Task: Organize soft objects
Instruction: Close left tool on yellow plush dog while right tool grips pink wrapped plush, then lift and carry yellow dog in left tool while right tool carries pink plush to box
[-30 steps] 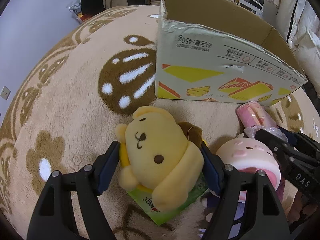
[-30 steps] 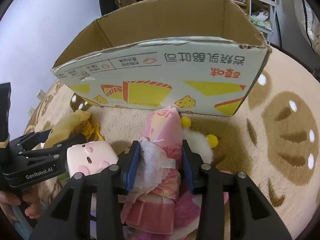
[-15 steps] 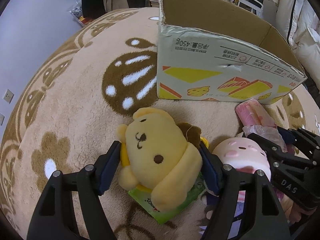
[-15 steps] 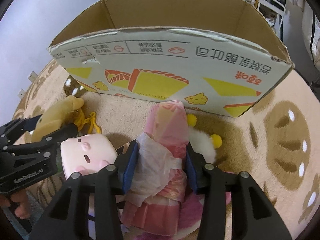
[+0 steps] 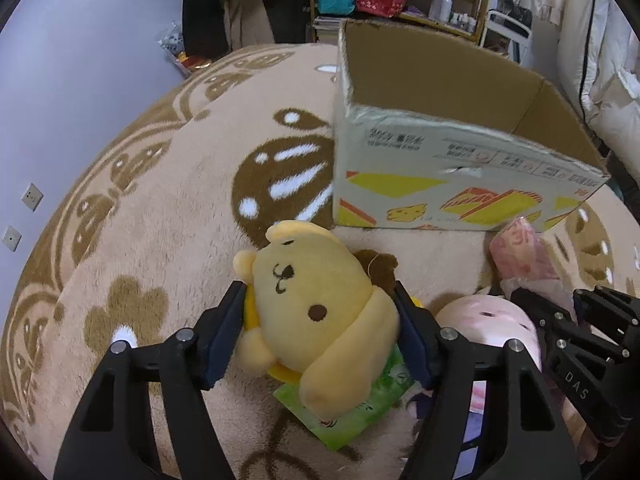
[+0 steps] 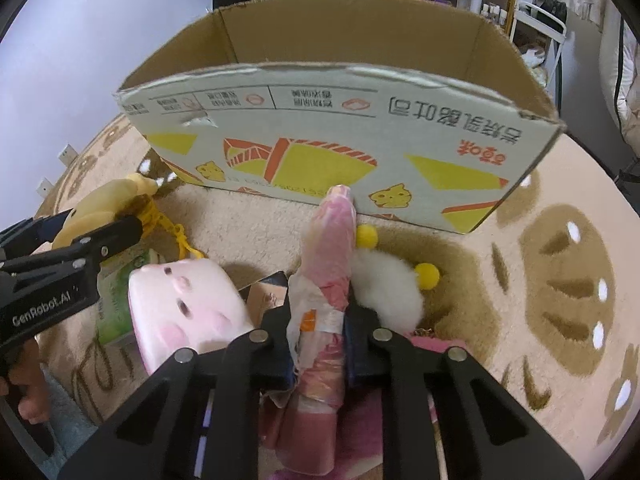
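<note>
The soft yellow plush dog (image 5: 320,312) had brown ears and a dark embroidered face. The open cardboard box (image 6: 340,136) showed white sides printed with yellow and orange shapes. The fluffy beige carpet (image 5: 168,216) carried brown motifs with white dots. The black-framed grippers had blue pads.

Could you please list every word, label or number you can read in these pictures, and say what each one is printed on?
"GenRobot.AI": side of the left tongs, seen from the right wrist.
"DAS": side of the right tongs, seen from the left wrist.
Cardboard box: large red and small black Chinese print, upside down, too blurred to quote.
Green packet: print too small to read.
</note>
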`<state>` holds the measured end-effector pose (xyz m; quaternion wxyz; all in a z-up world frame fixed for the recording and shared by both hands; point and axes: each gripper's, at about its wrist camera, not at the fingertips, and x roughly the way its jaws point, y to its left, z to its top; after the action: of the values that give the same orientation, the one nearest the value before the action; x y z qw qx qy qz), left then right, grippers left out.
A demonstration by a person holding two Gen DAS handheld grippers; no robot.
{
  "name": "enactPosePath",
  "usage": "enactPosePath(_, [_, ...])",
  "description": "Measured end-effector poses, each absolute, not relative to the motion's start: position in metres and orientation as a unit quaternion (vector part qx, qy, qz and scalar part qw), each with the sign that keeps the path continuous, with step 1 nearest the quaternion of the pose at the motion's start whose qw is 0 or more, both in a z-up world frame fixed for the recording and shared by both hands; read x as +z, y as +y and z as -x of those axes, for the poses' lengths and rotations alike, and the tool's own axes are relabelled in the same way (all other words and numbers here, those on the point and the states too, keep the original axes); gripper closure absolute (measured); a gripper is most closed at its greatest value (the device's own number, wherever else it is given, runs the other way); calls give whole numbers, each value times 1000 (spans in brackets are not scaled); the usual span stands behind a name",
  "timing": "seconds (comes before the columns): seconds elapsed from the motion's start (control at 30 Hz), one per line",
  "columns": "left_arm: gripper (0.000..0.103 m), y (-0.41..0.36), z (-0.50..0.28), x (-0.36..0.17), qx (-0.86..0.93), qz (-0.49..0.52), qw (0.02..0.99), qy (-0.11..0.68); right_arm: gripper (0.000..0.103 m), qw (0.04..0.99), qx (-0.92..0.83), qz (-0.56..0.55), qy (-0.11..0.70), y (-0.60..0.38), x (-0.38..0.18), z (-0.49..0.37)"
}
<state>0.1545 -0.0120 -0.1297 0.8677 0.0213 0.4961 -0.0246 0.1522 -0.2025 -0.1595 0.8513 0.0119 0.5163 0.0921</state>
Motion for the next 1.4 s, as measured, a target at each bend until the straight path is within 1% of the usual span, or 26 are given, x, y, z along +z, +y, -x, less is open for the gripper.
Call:
enactPosePath(0.1, [38,-14,-153,-125,-41,-13,871,489,84,854,94,-28,512,-208,-153,-146])
enactPosePath(0.37, [37,-7,-146,-102,-38,-10,886,462,84,866,108,-50,486,-221,-133,-132])
enactPosePath(0.53, [37,-3,-140,-97,-26,-10,888,460,80,852,125,-78,503,-232,-142,-128])
enactPosePath(0.67, [37,-2,-140,-97,-24,-10,887,462,80,849,130,-99,502,-234,-146,-128])
enactPosePath(0.73, [37,-3,-139,-97,-24,-14,887,462,83,849,131,-99,502,-236,-146,-127])
enactPosePath(0.83, [37,-5,-138,-96,-25,-18,888,458,84,853,123,-100,497,-237,-144,-125])
enactPosePath(0.93, [37,-4,-136,-94,-21,-23,892,452,83,852,127,-119,495,-240,-143,-125])
enactPosePath(1.0, [37,-4,-136,-93,-19,-25,893,449,80,844,132,-128,504,-242,-145,-125])
enactPosePath(1.07, [37,-4,-137,-93,-19,-22,892,450,80,838,129,-132,513,-243,-146,-125])
enactPosePath(1.17, [37,-2,-138,-92,-18,-20,893,449,81,852,119,-125,495,-241,-137,-120])
enactPosePath(1.2, [37,-2,-138,-91,-17,-20,894,447,84,856,119,-121,489,-241,-132,-120])
enactPosePath(1.23, [37,-1,-137,-91,-16,-19,895,446,85,858,119,-120,485,-239,-130,-120])
enactPosePath(1.4, [37,-2,-134,-84,-2,-39,901,432,86,873,112,-122,459,-240,-113,-117])
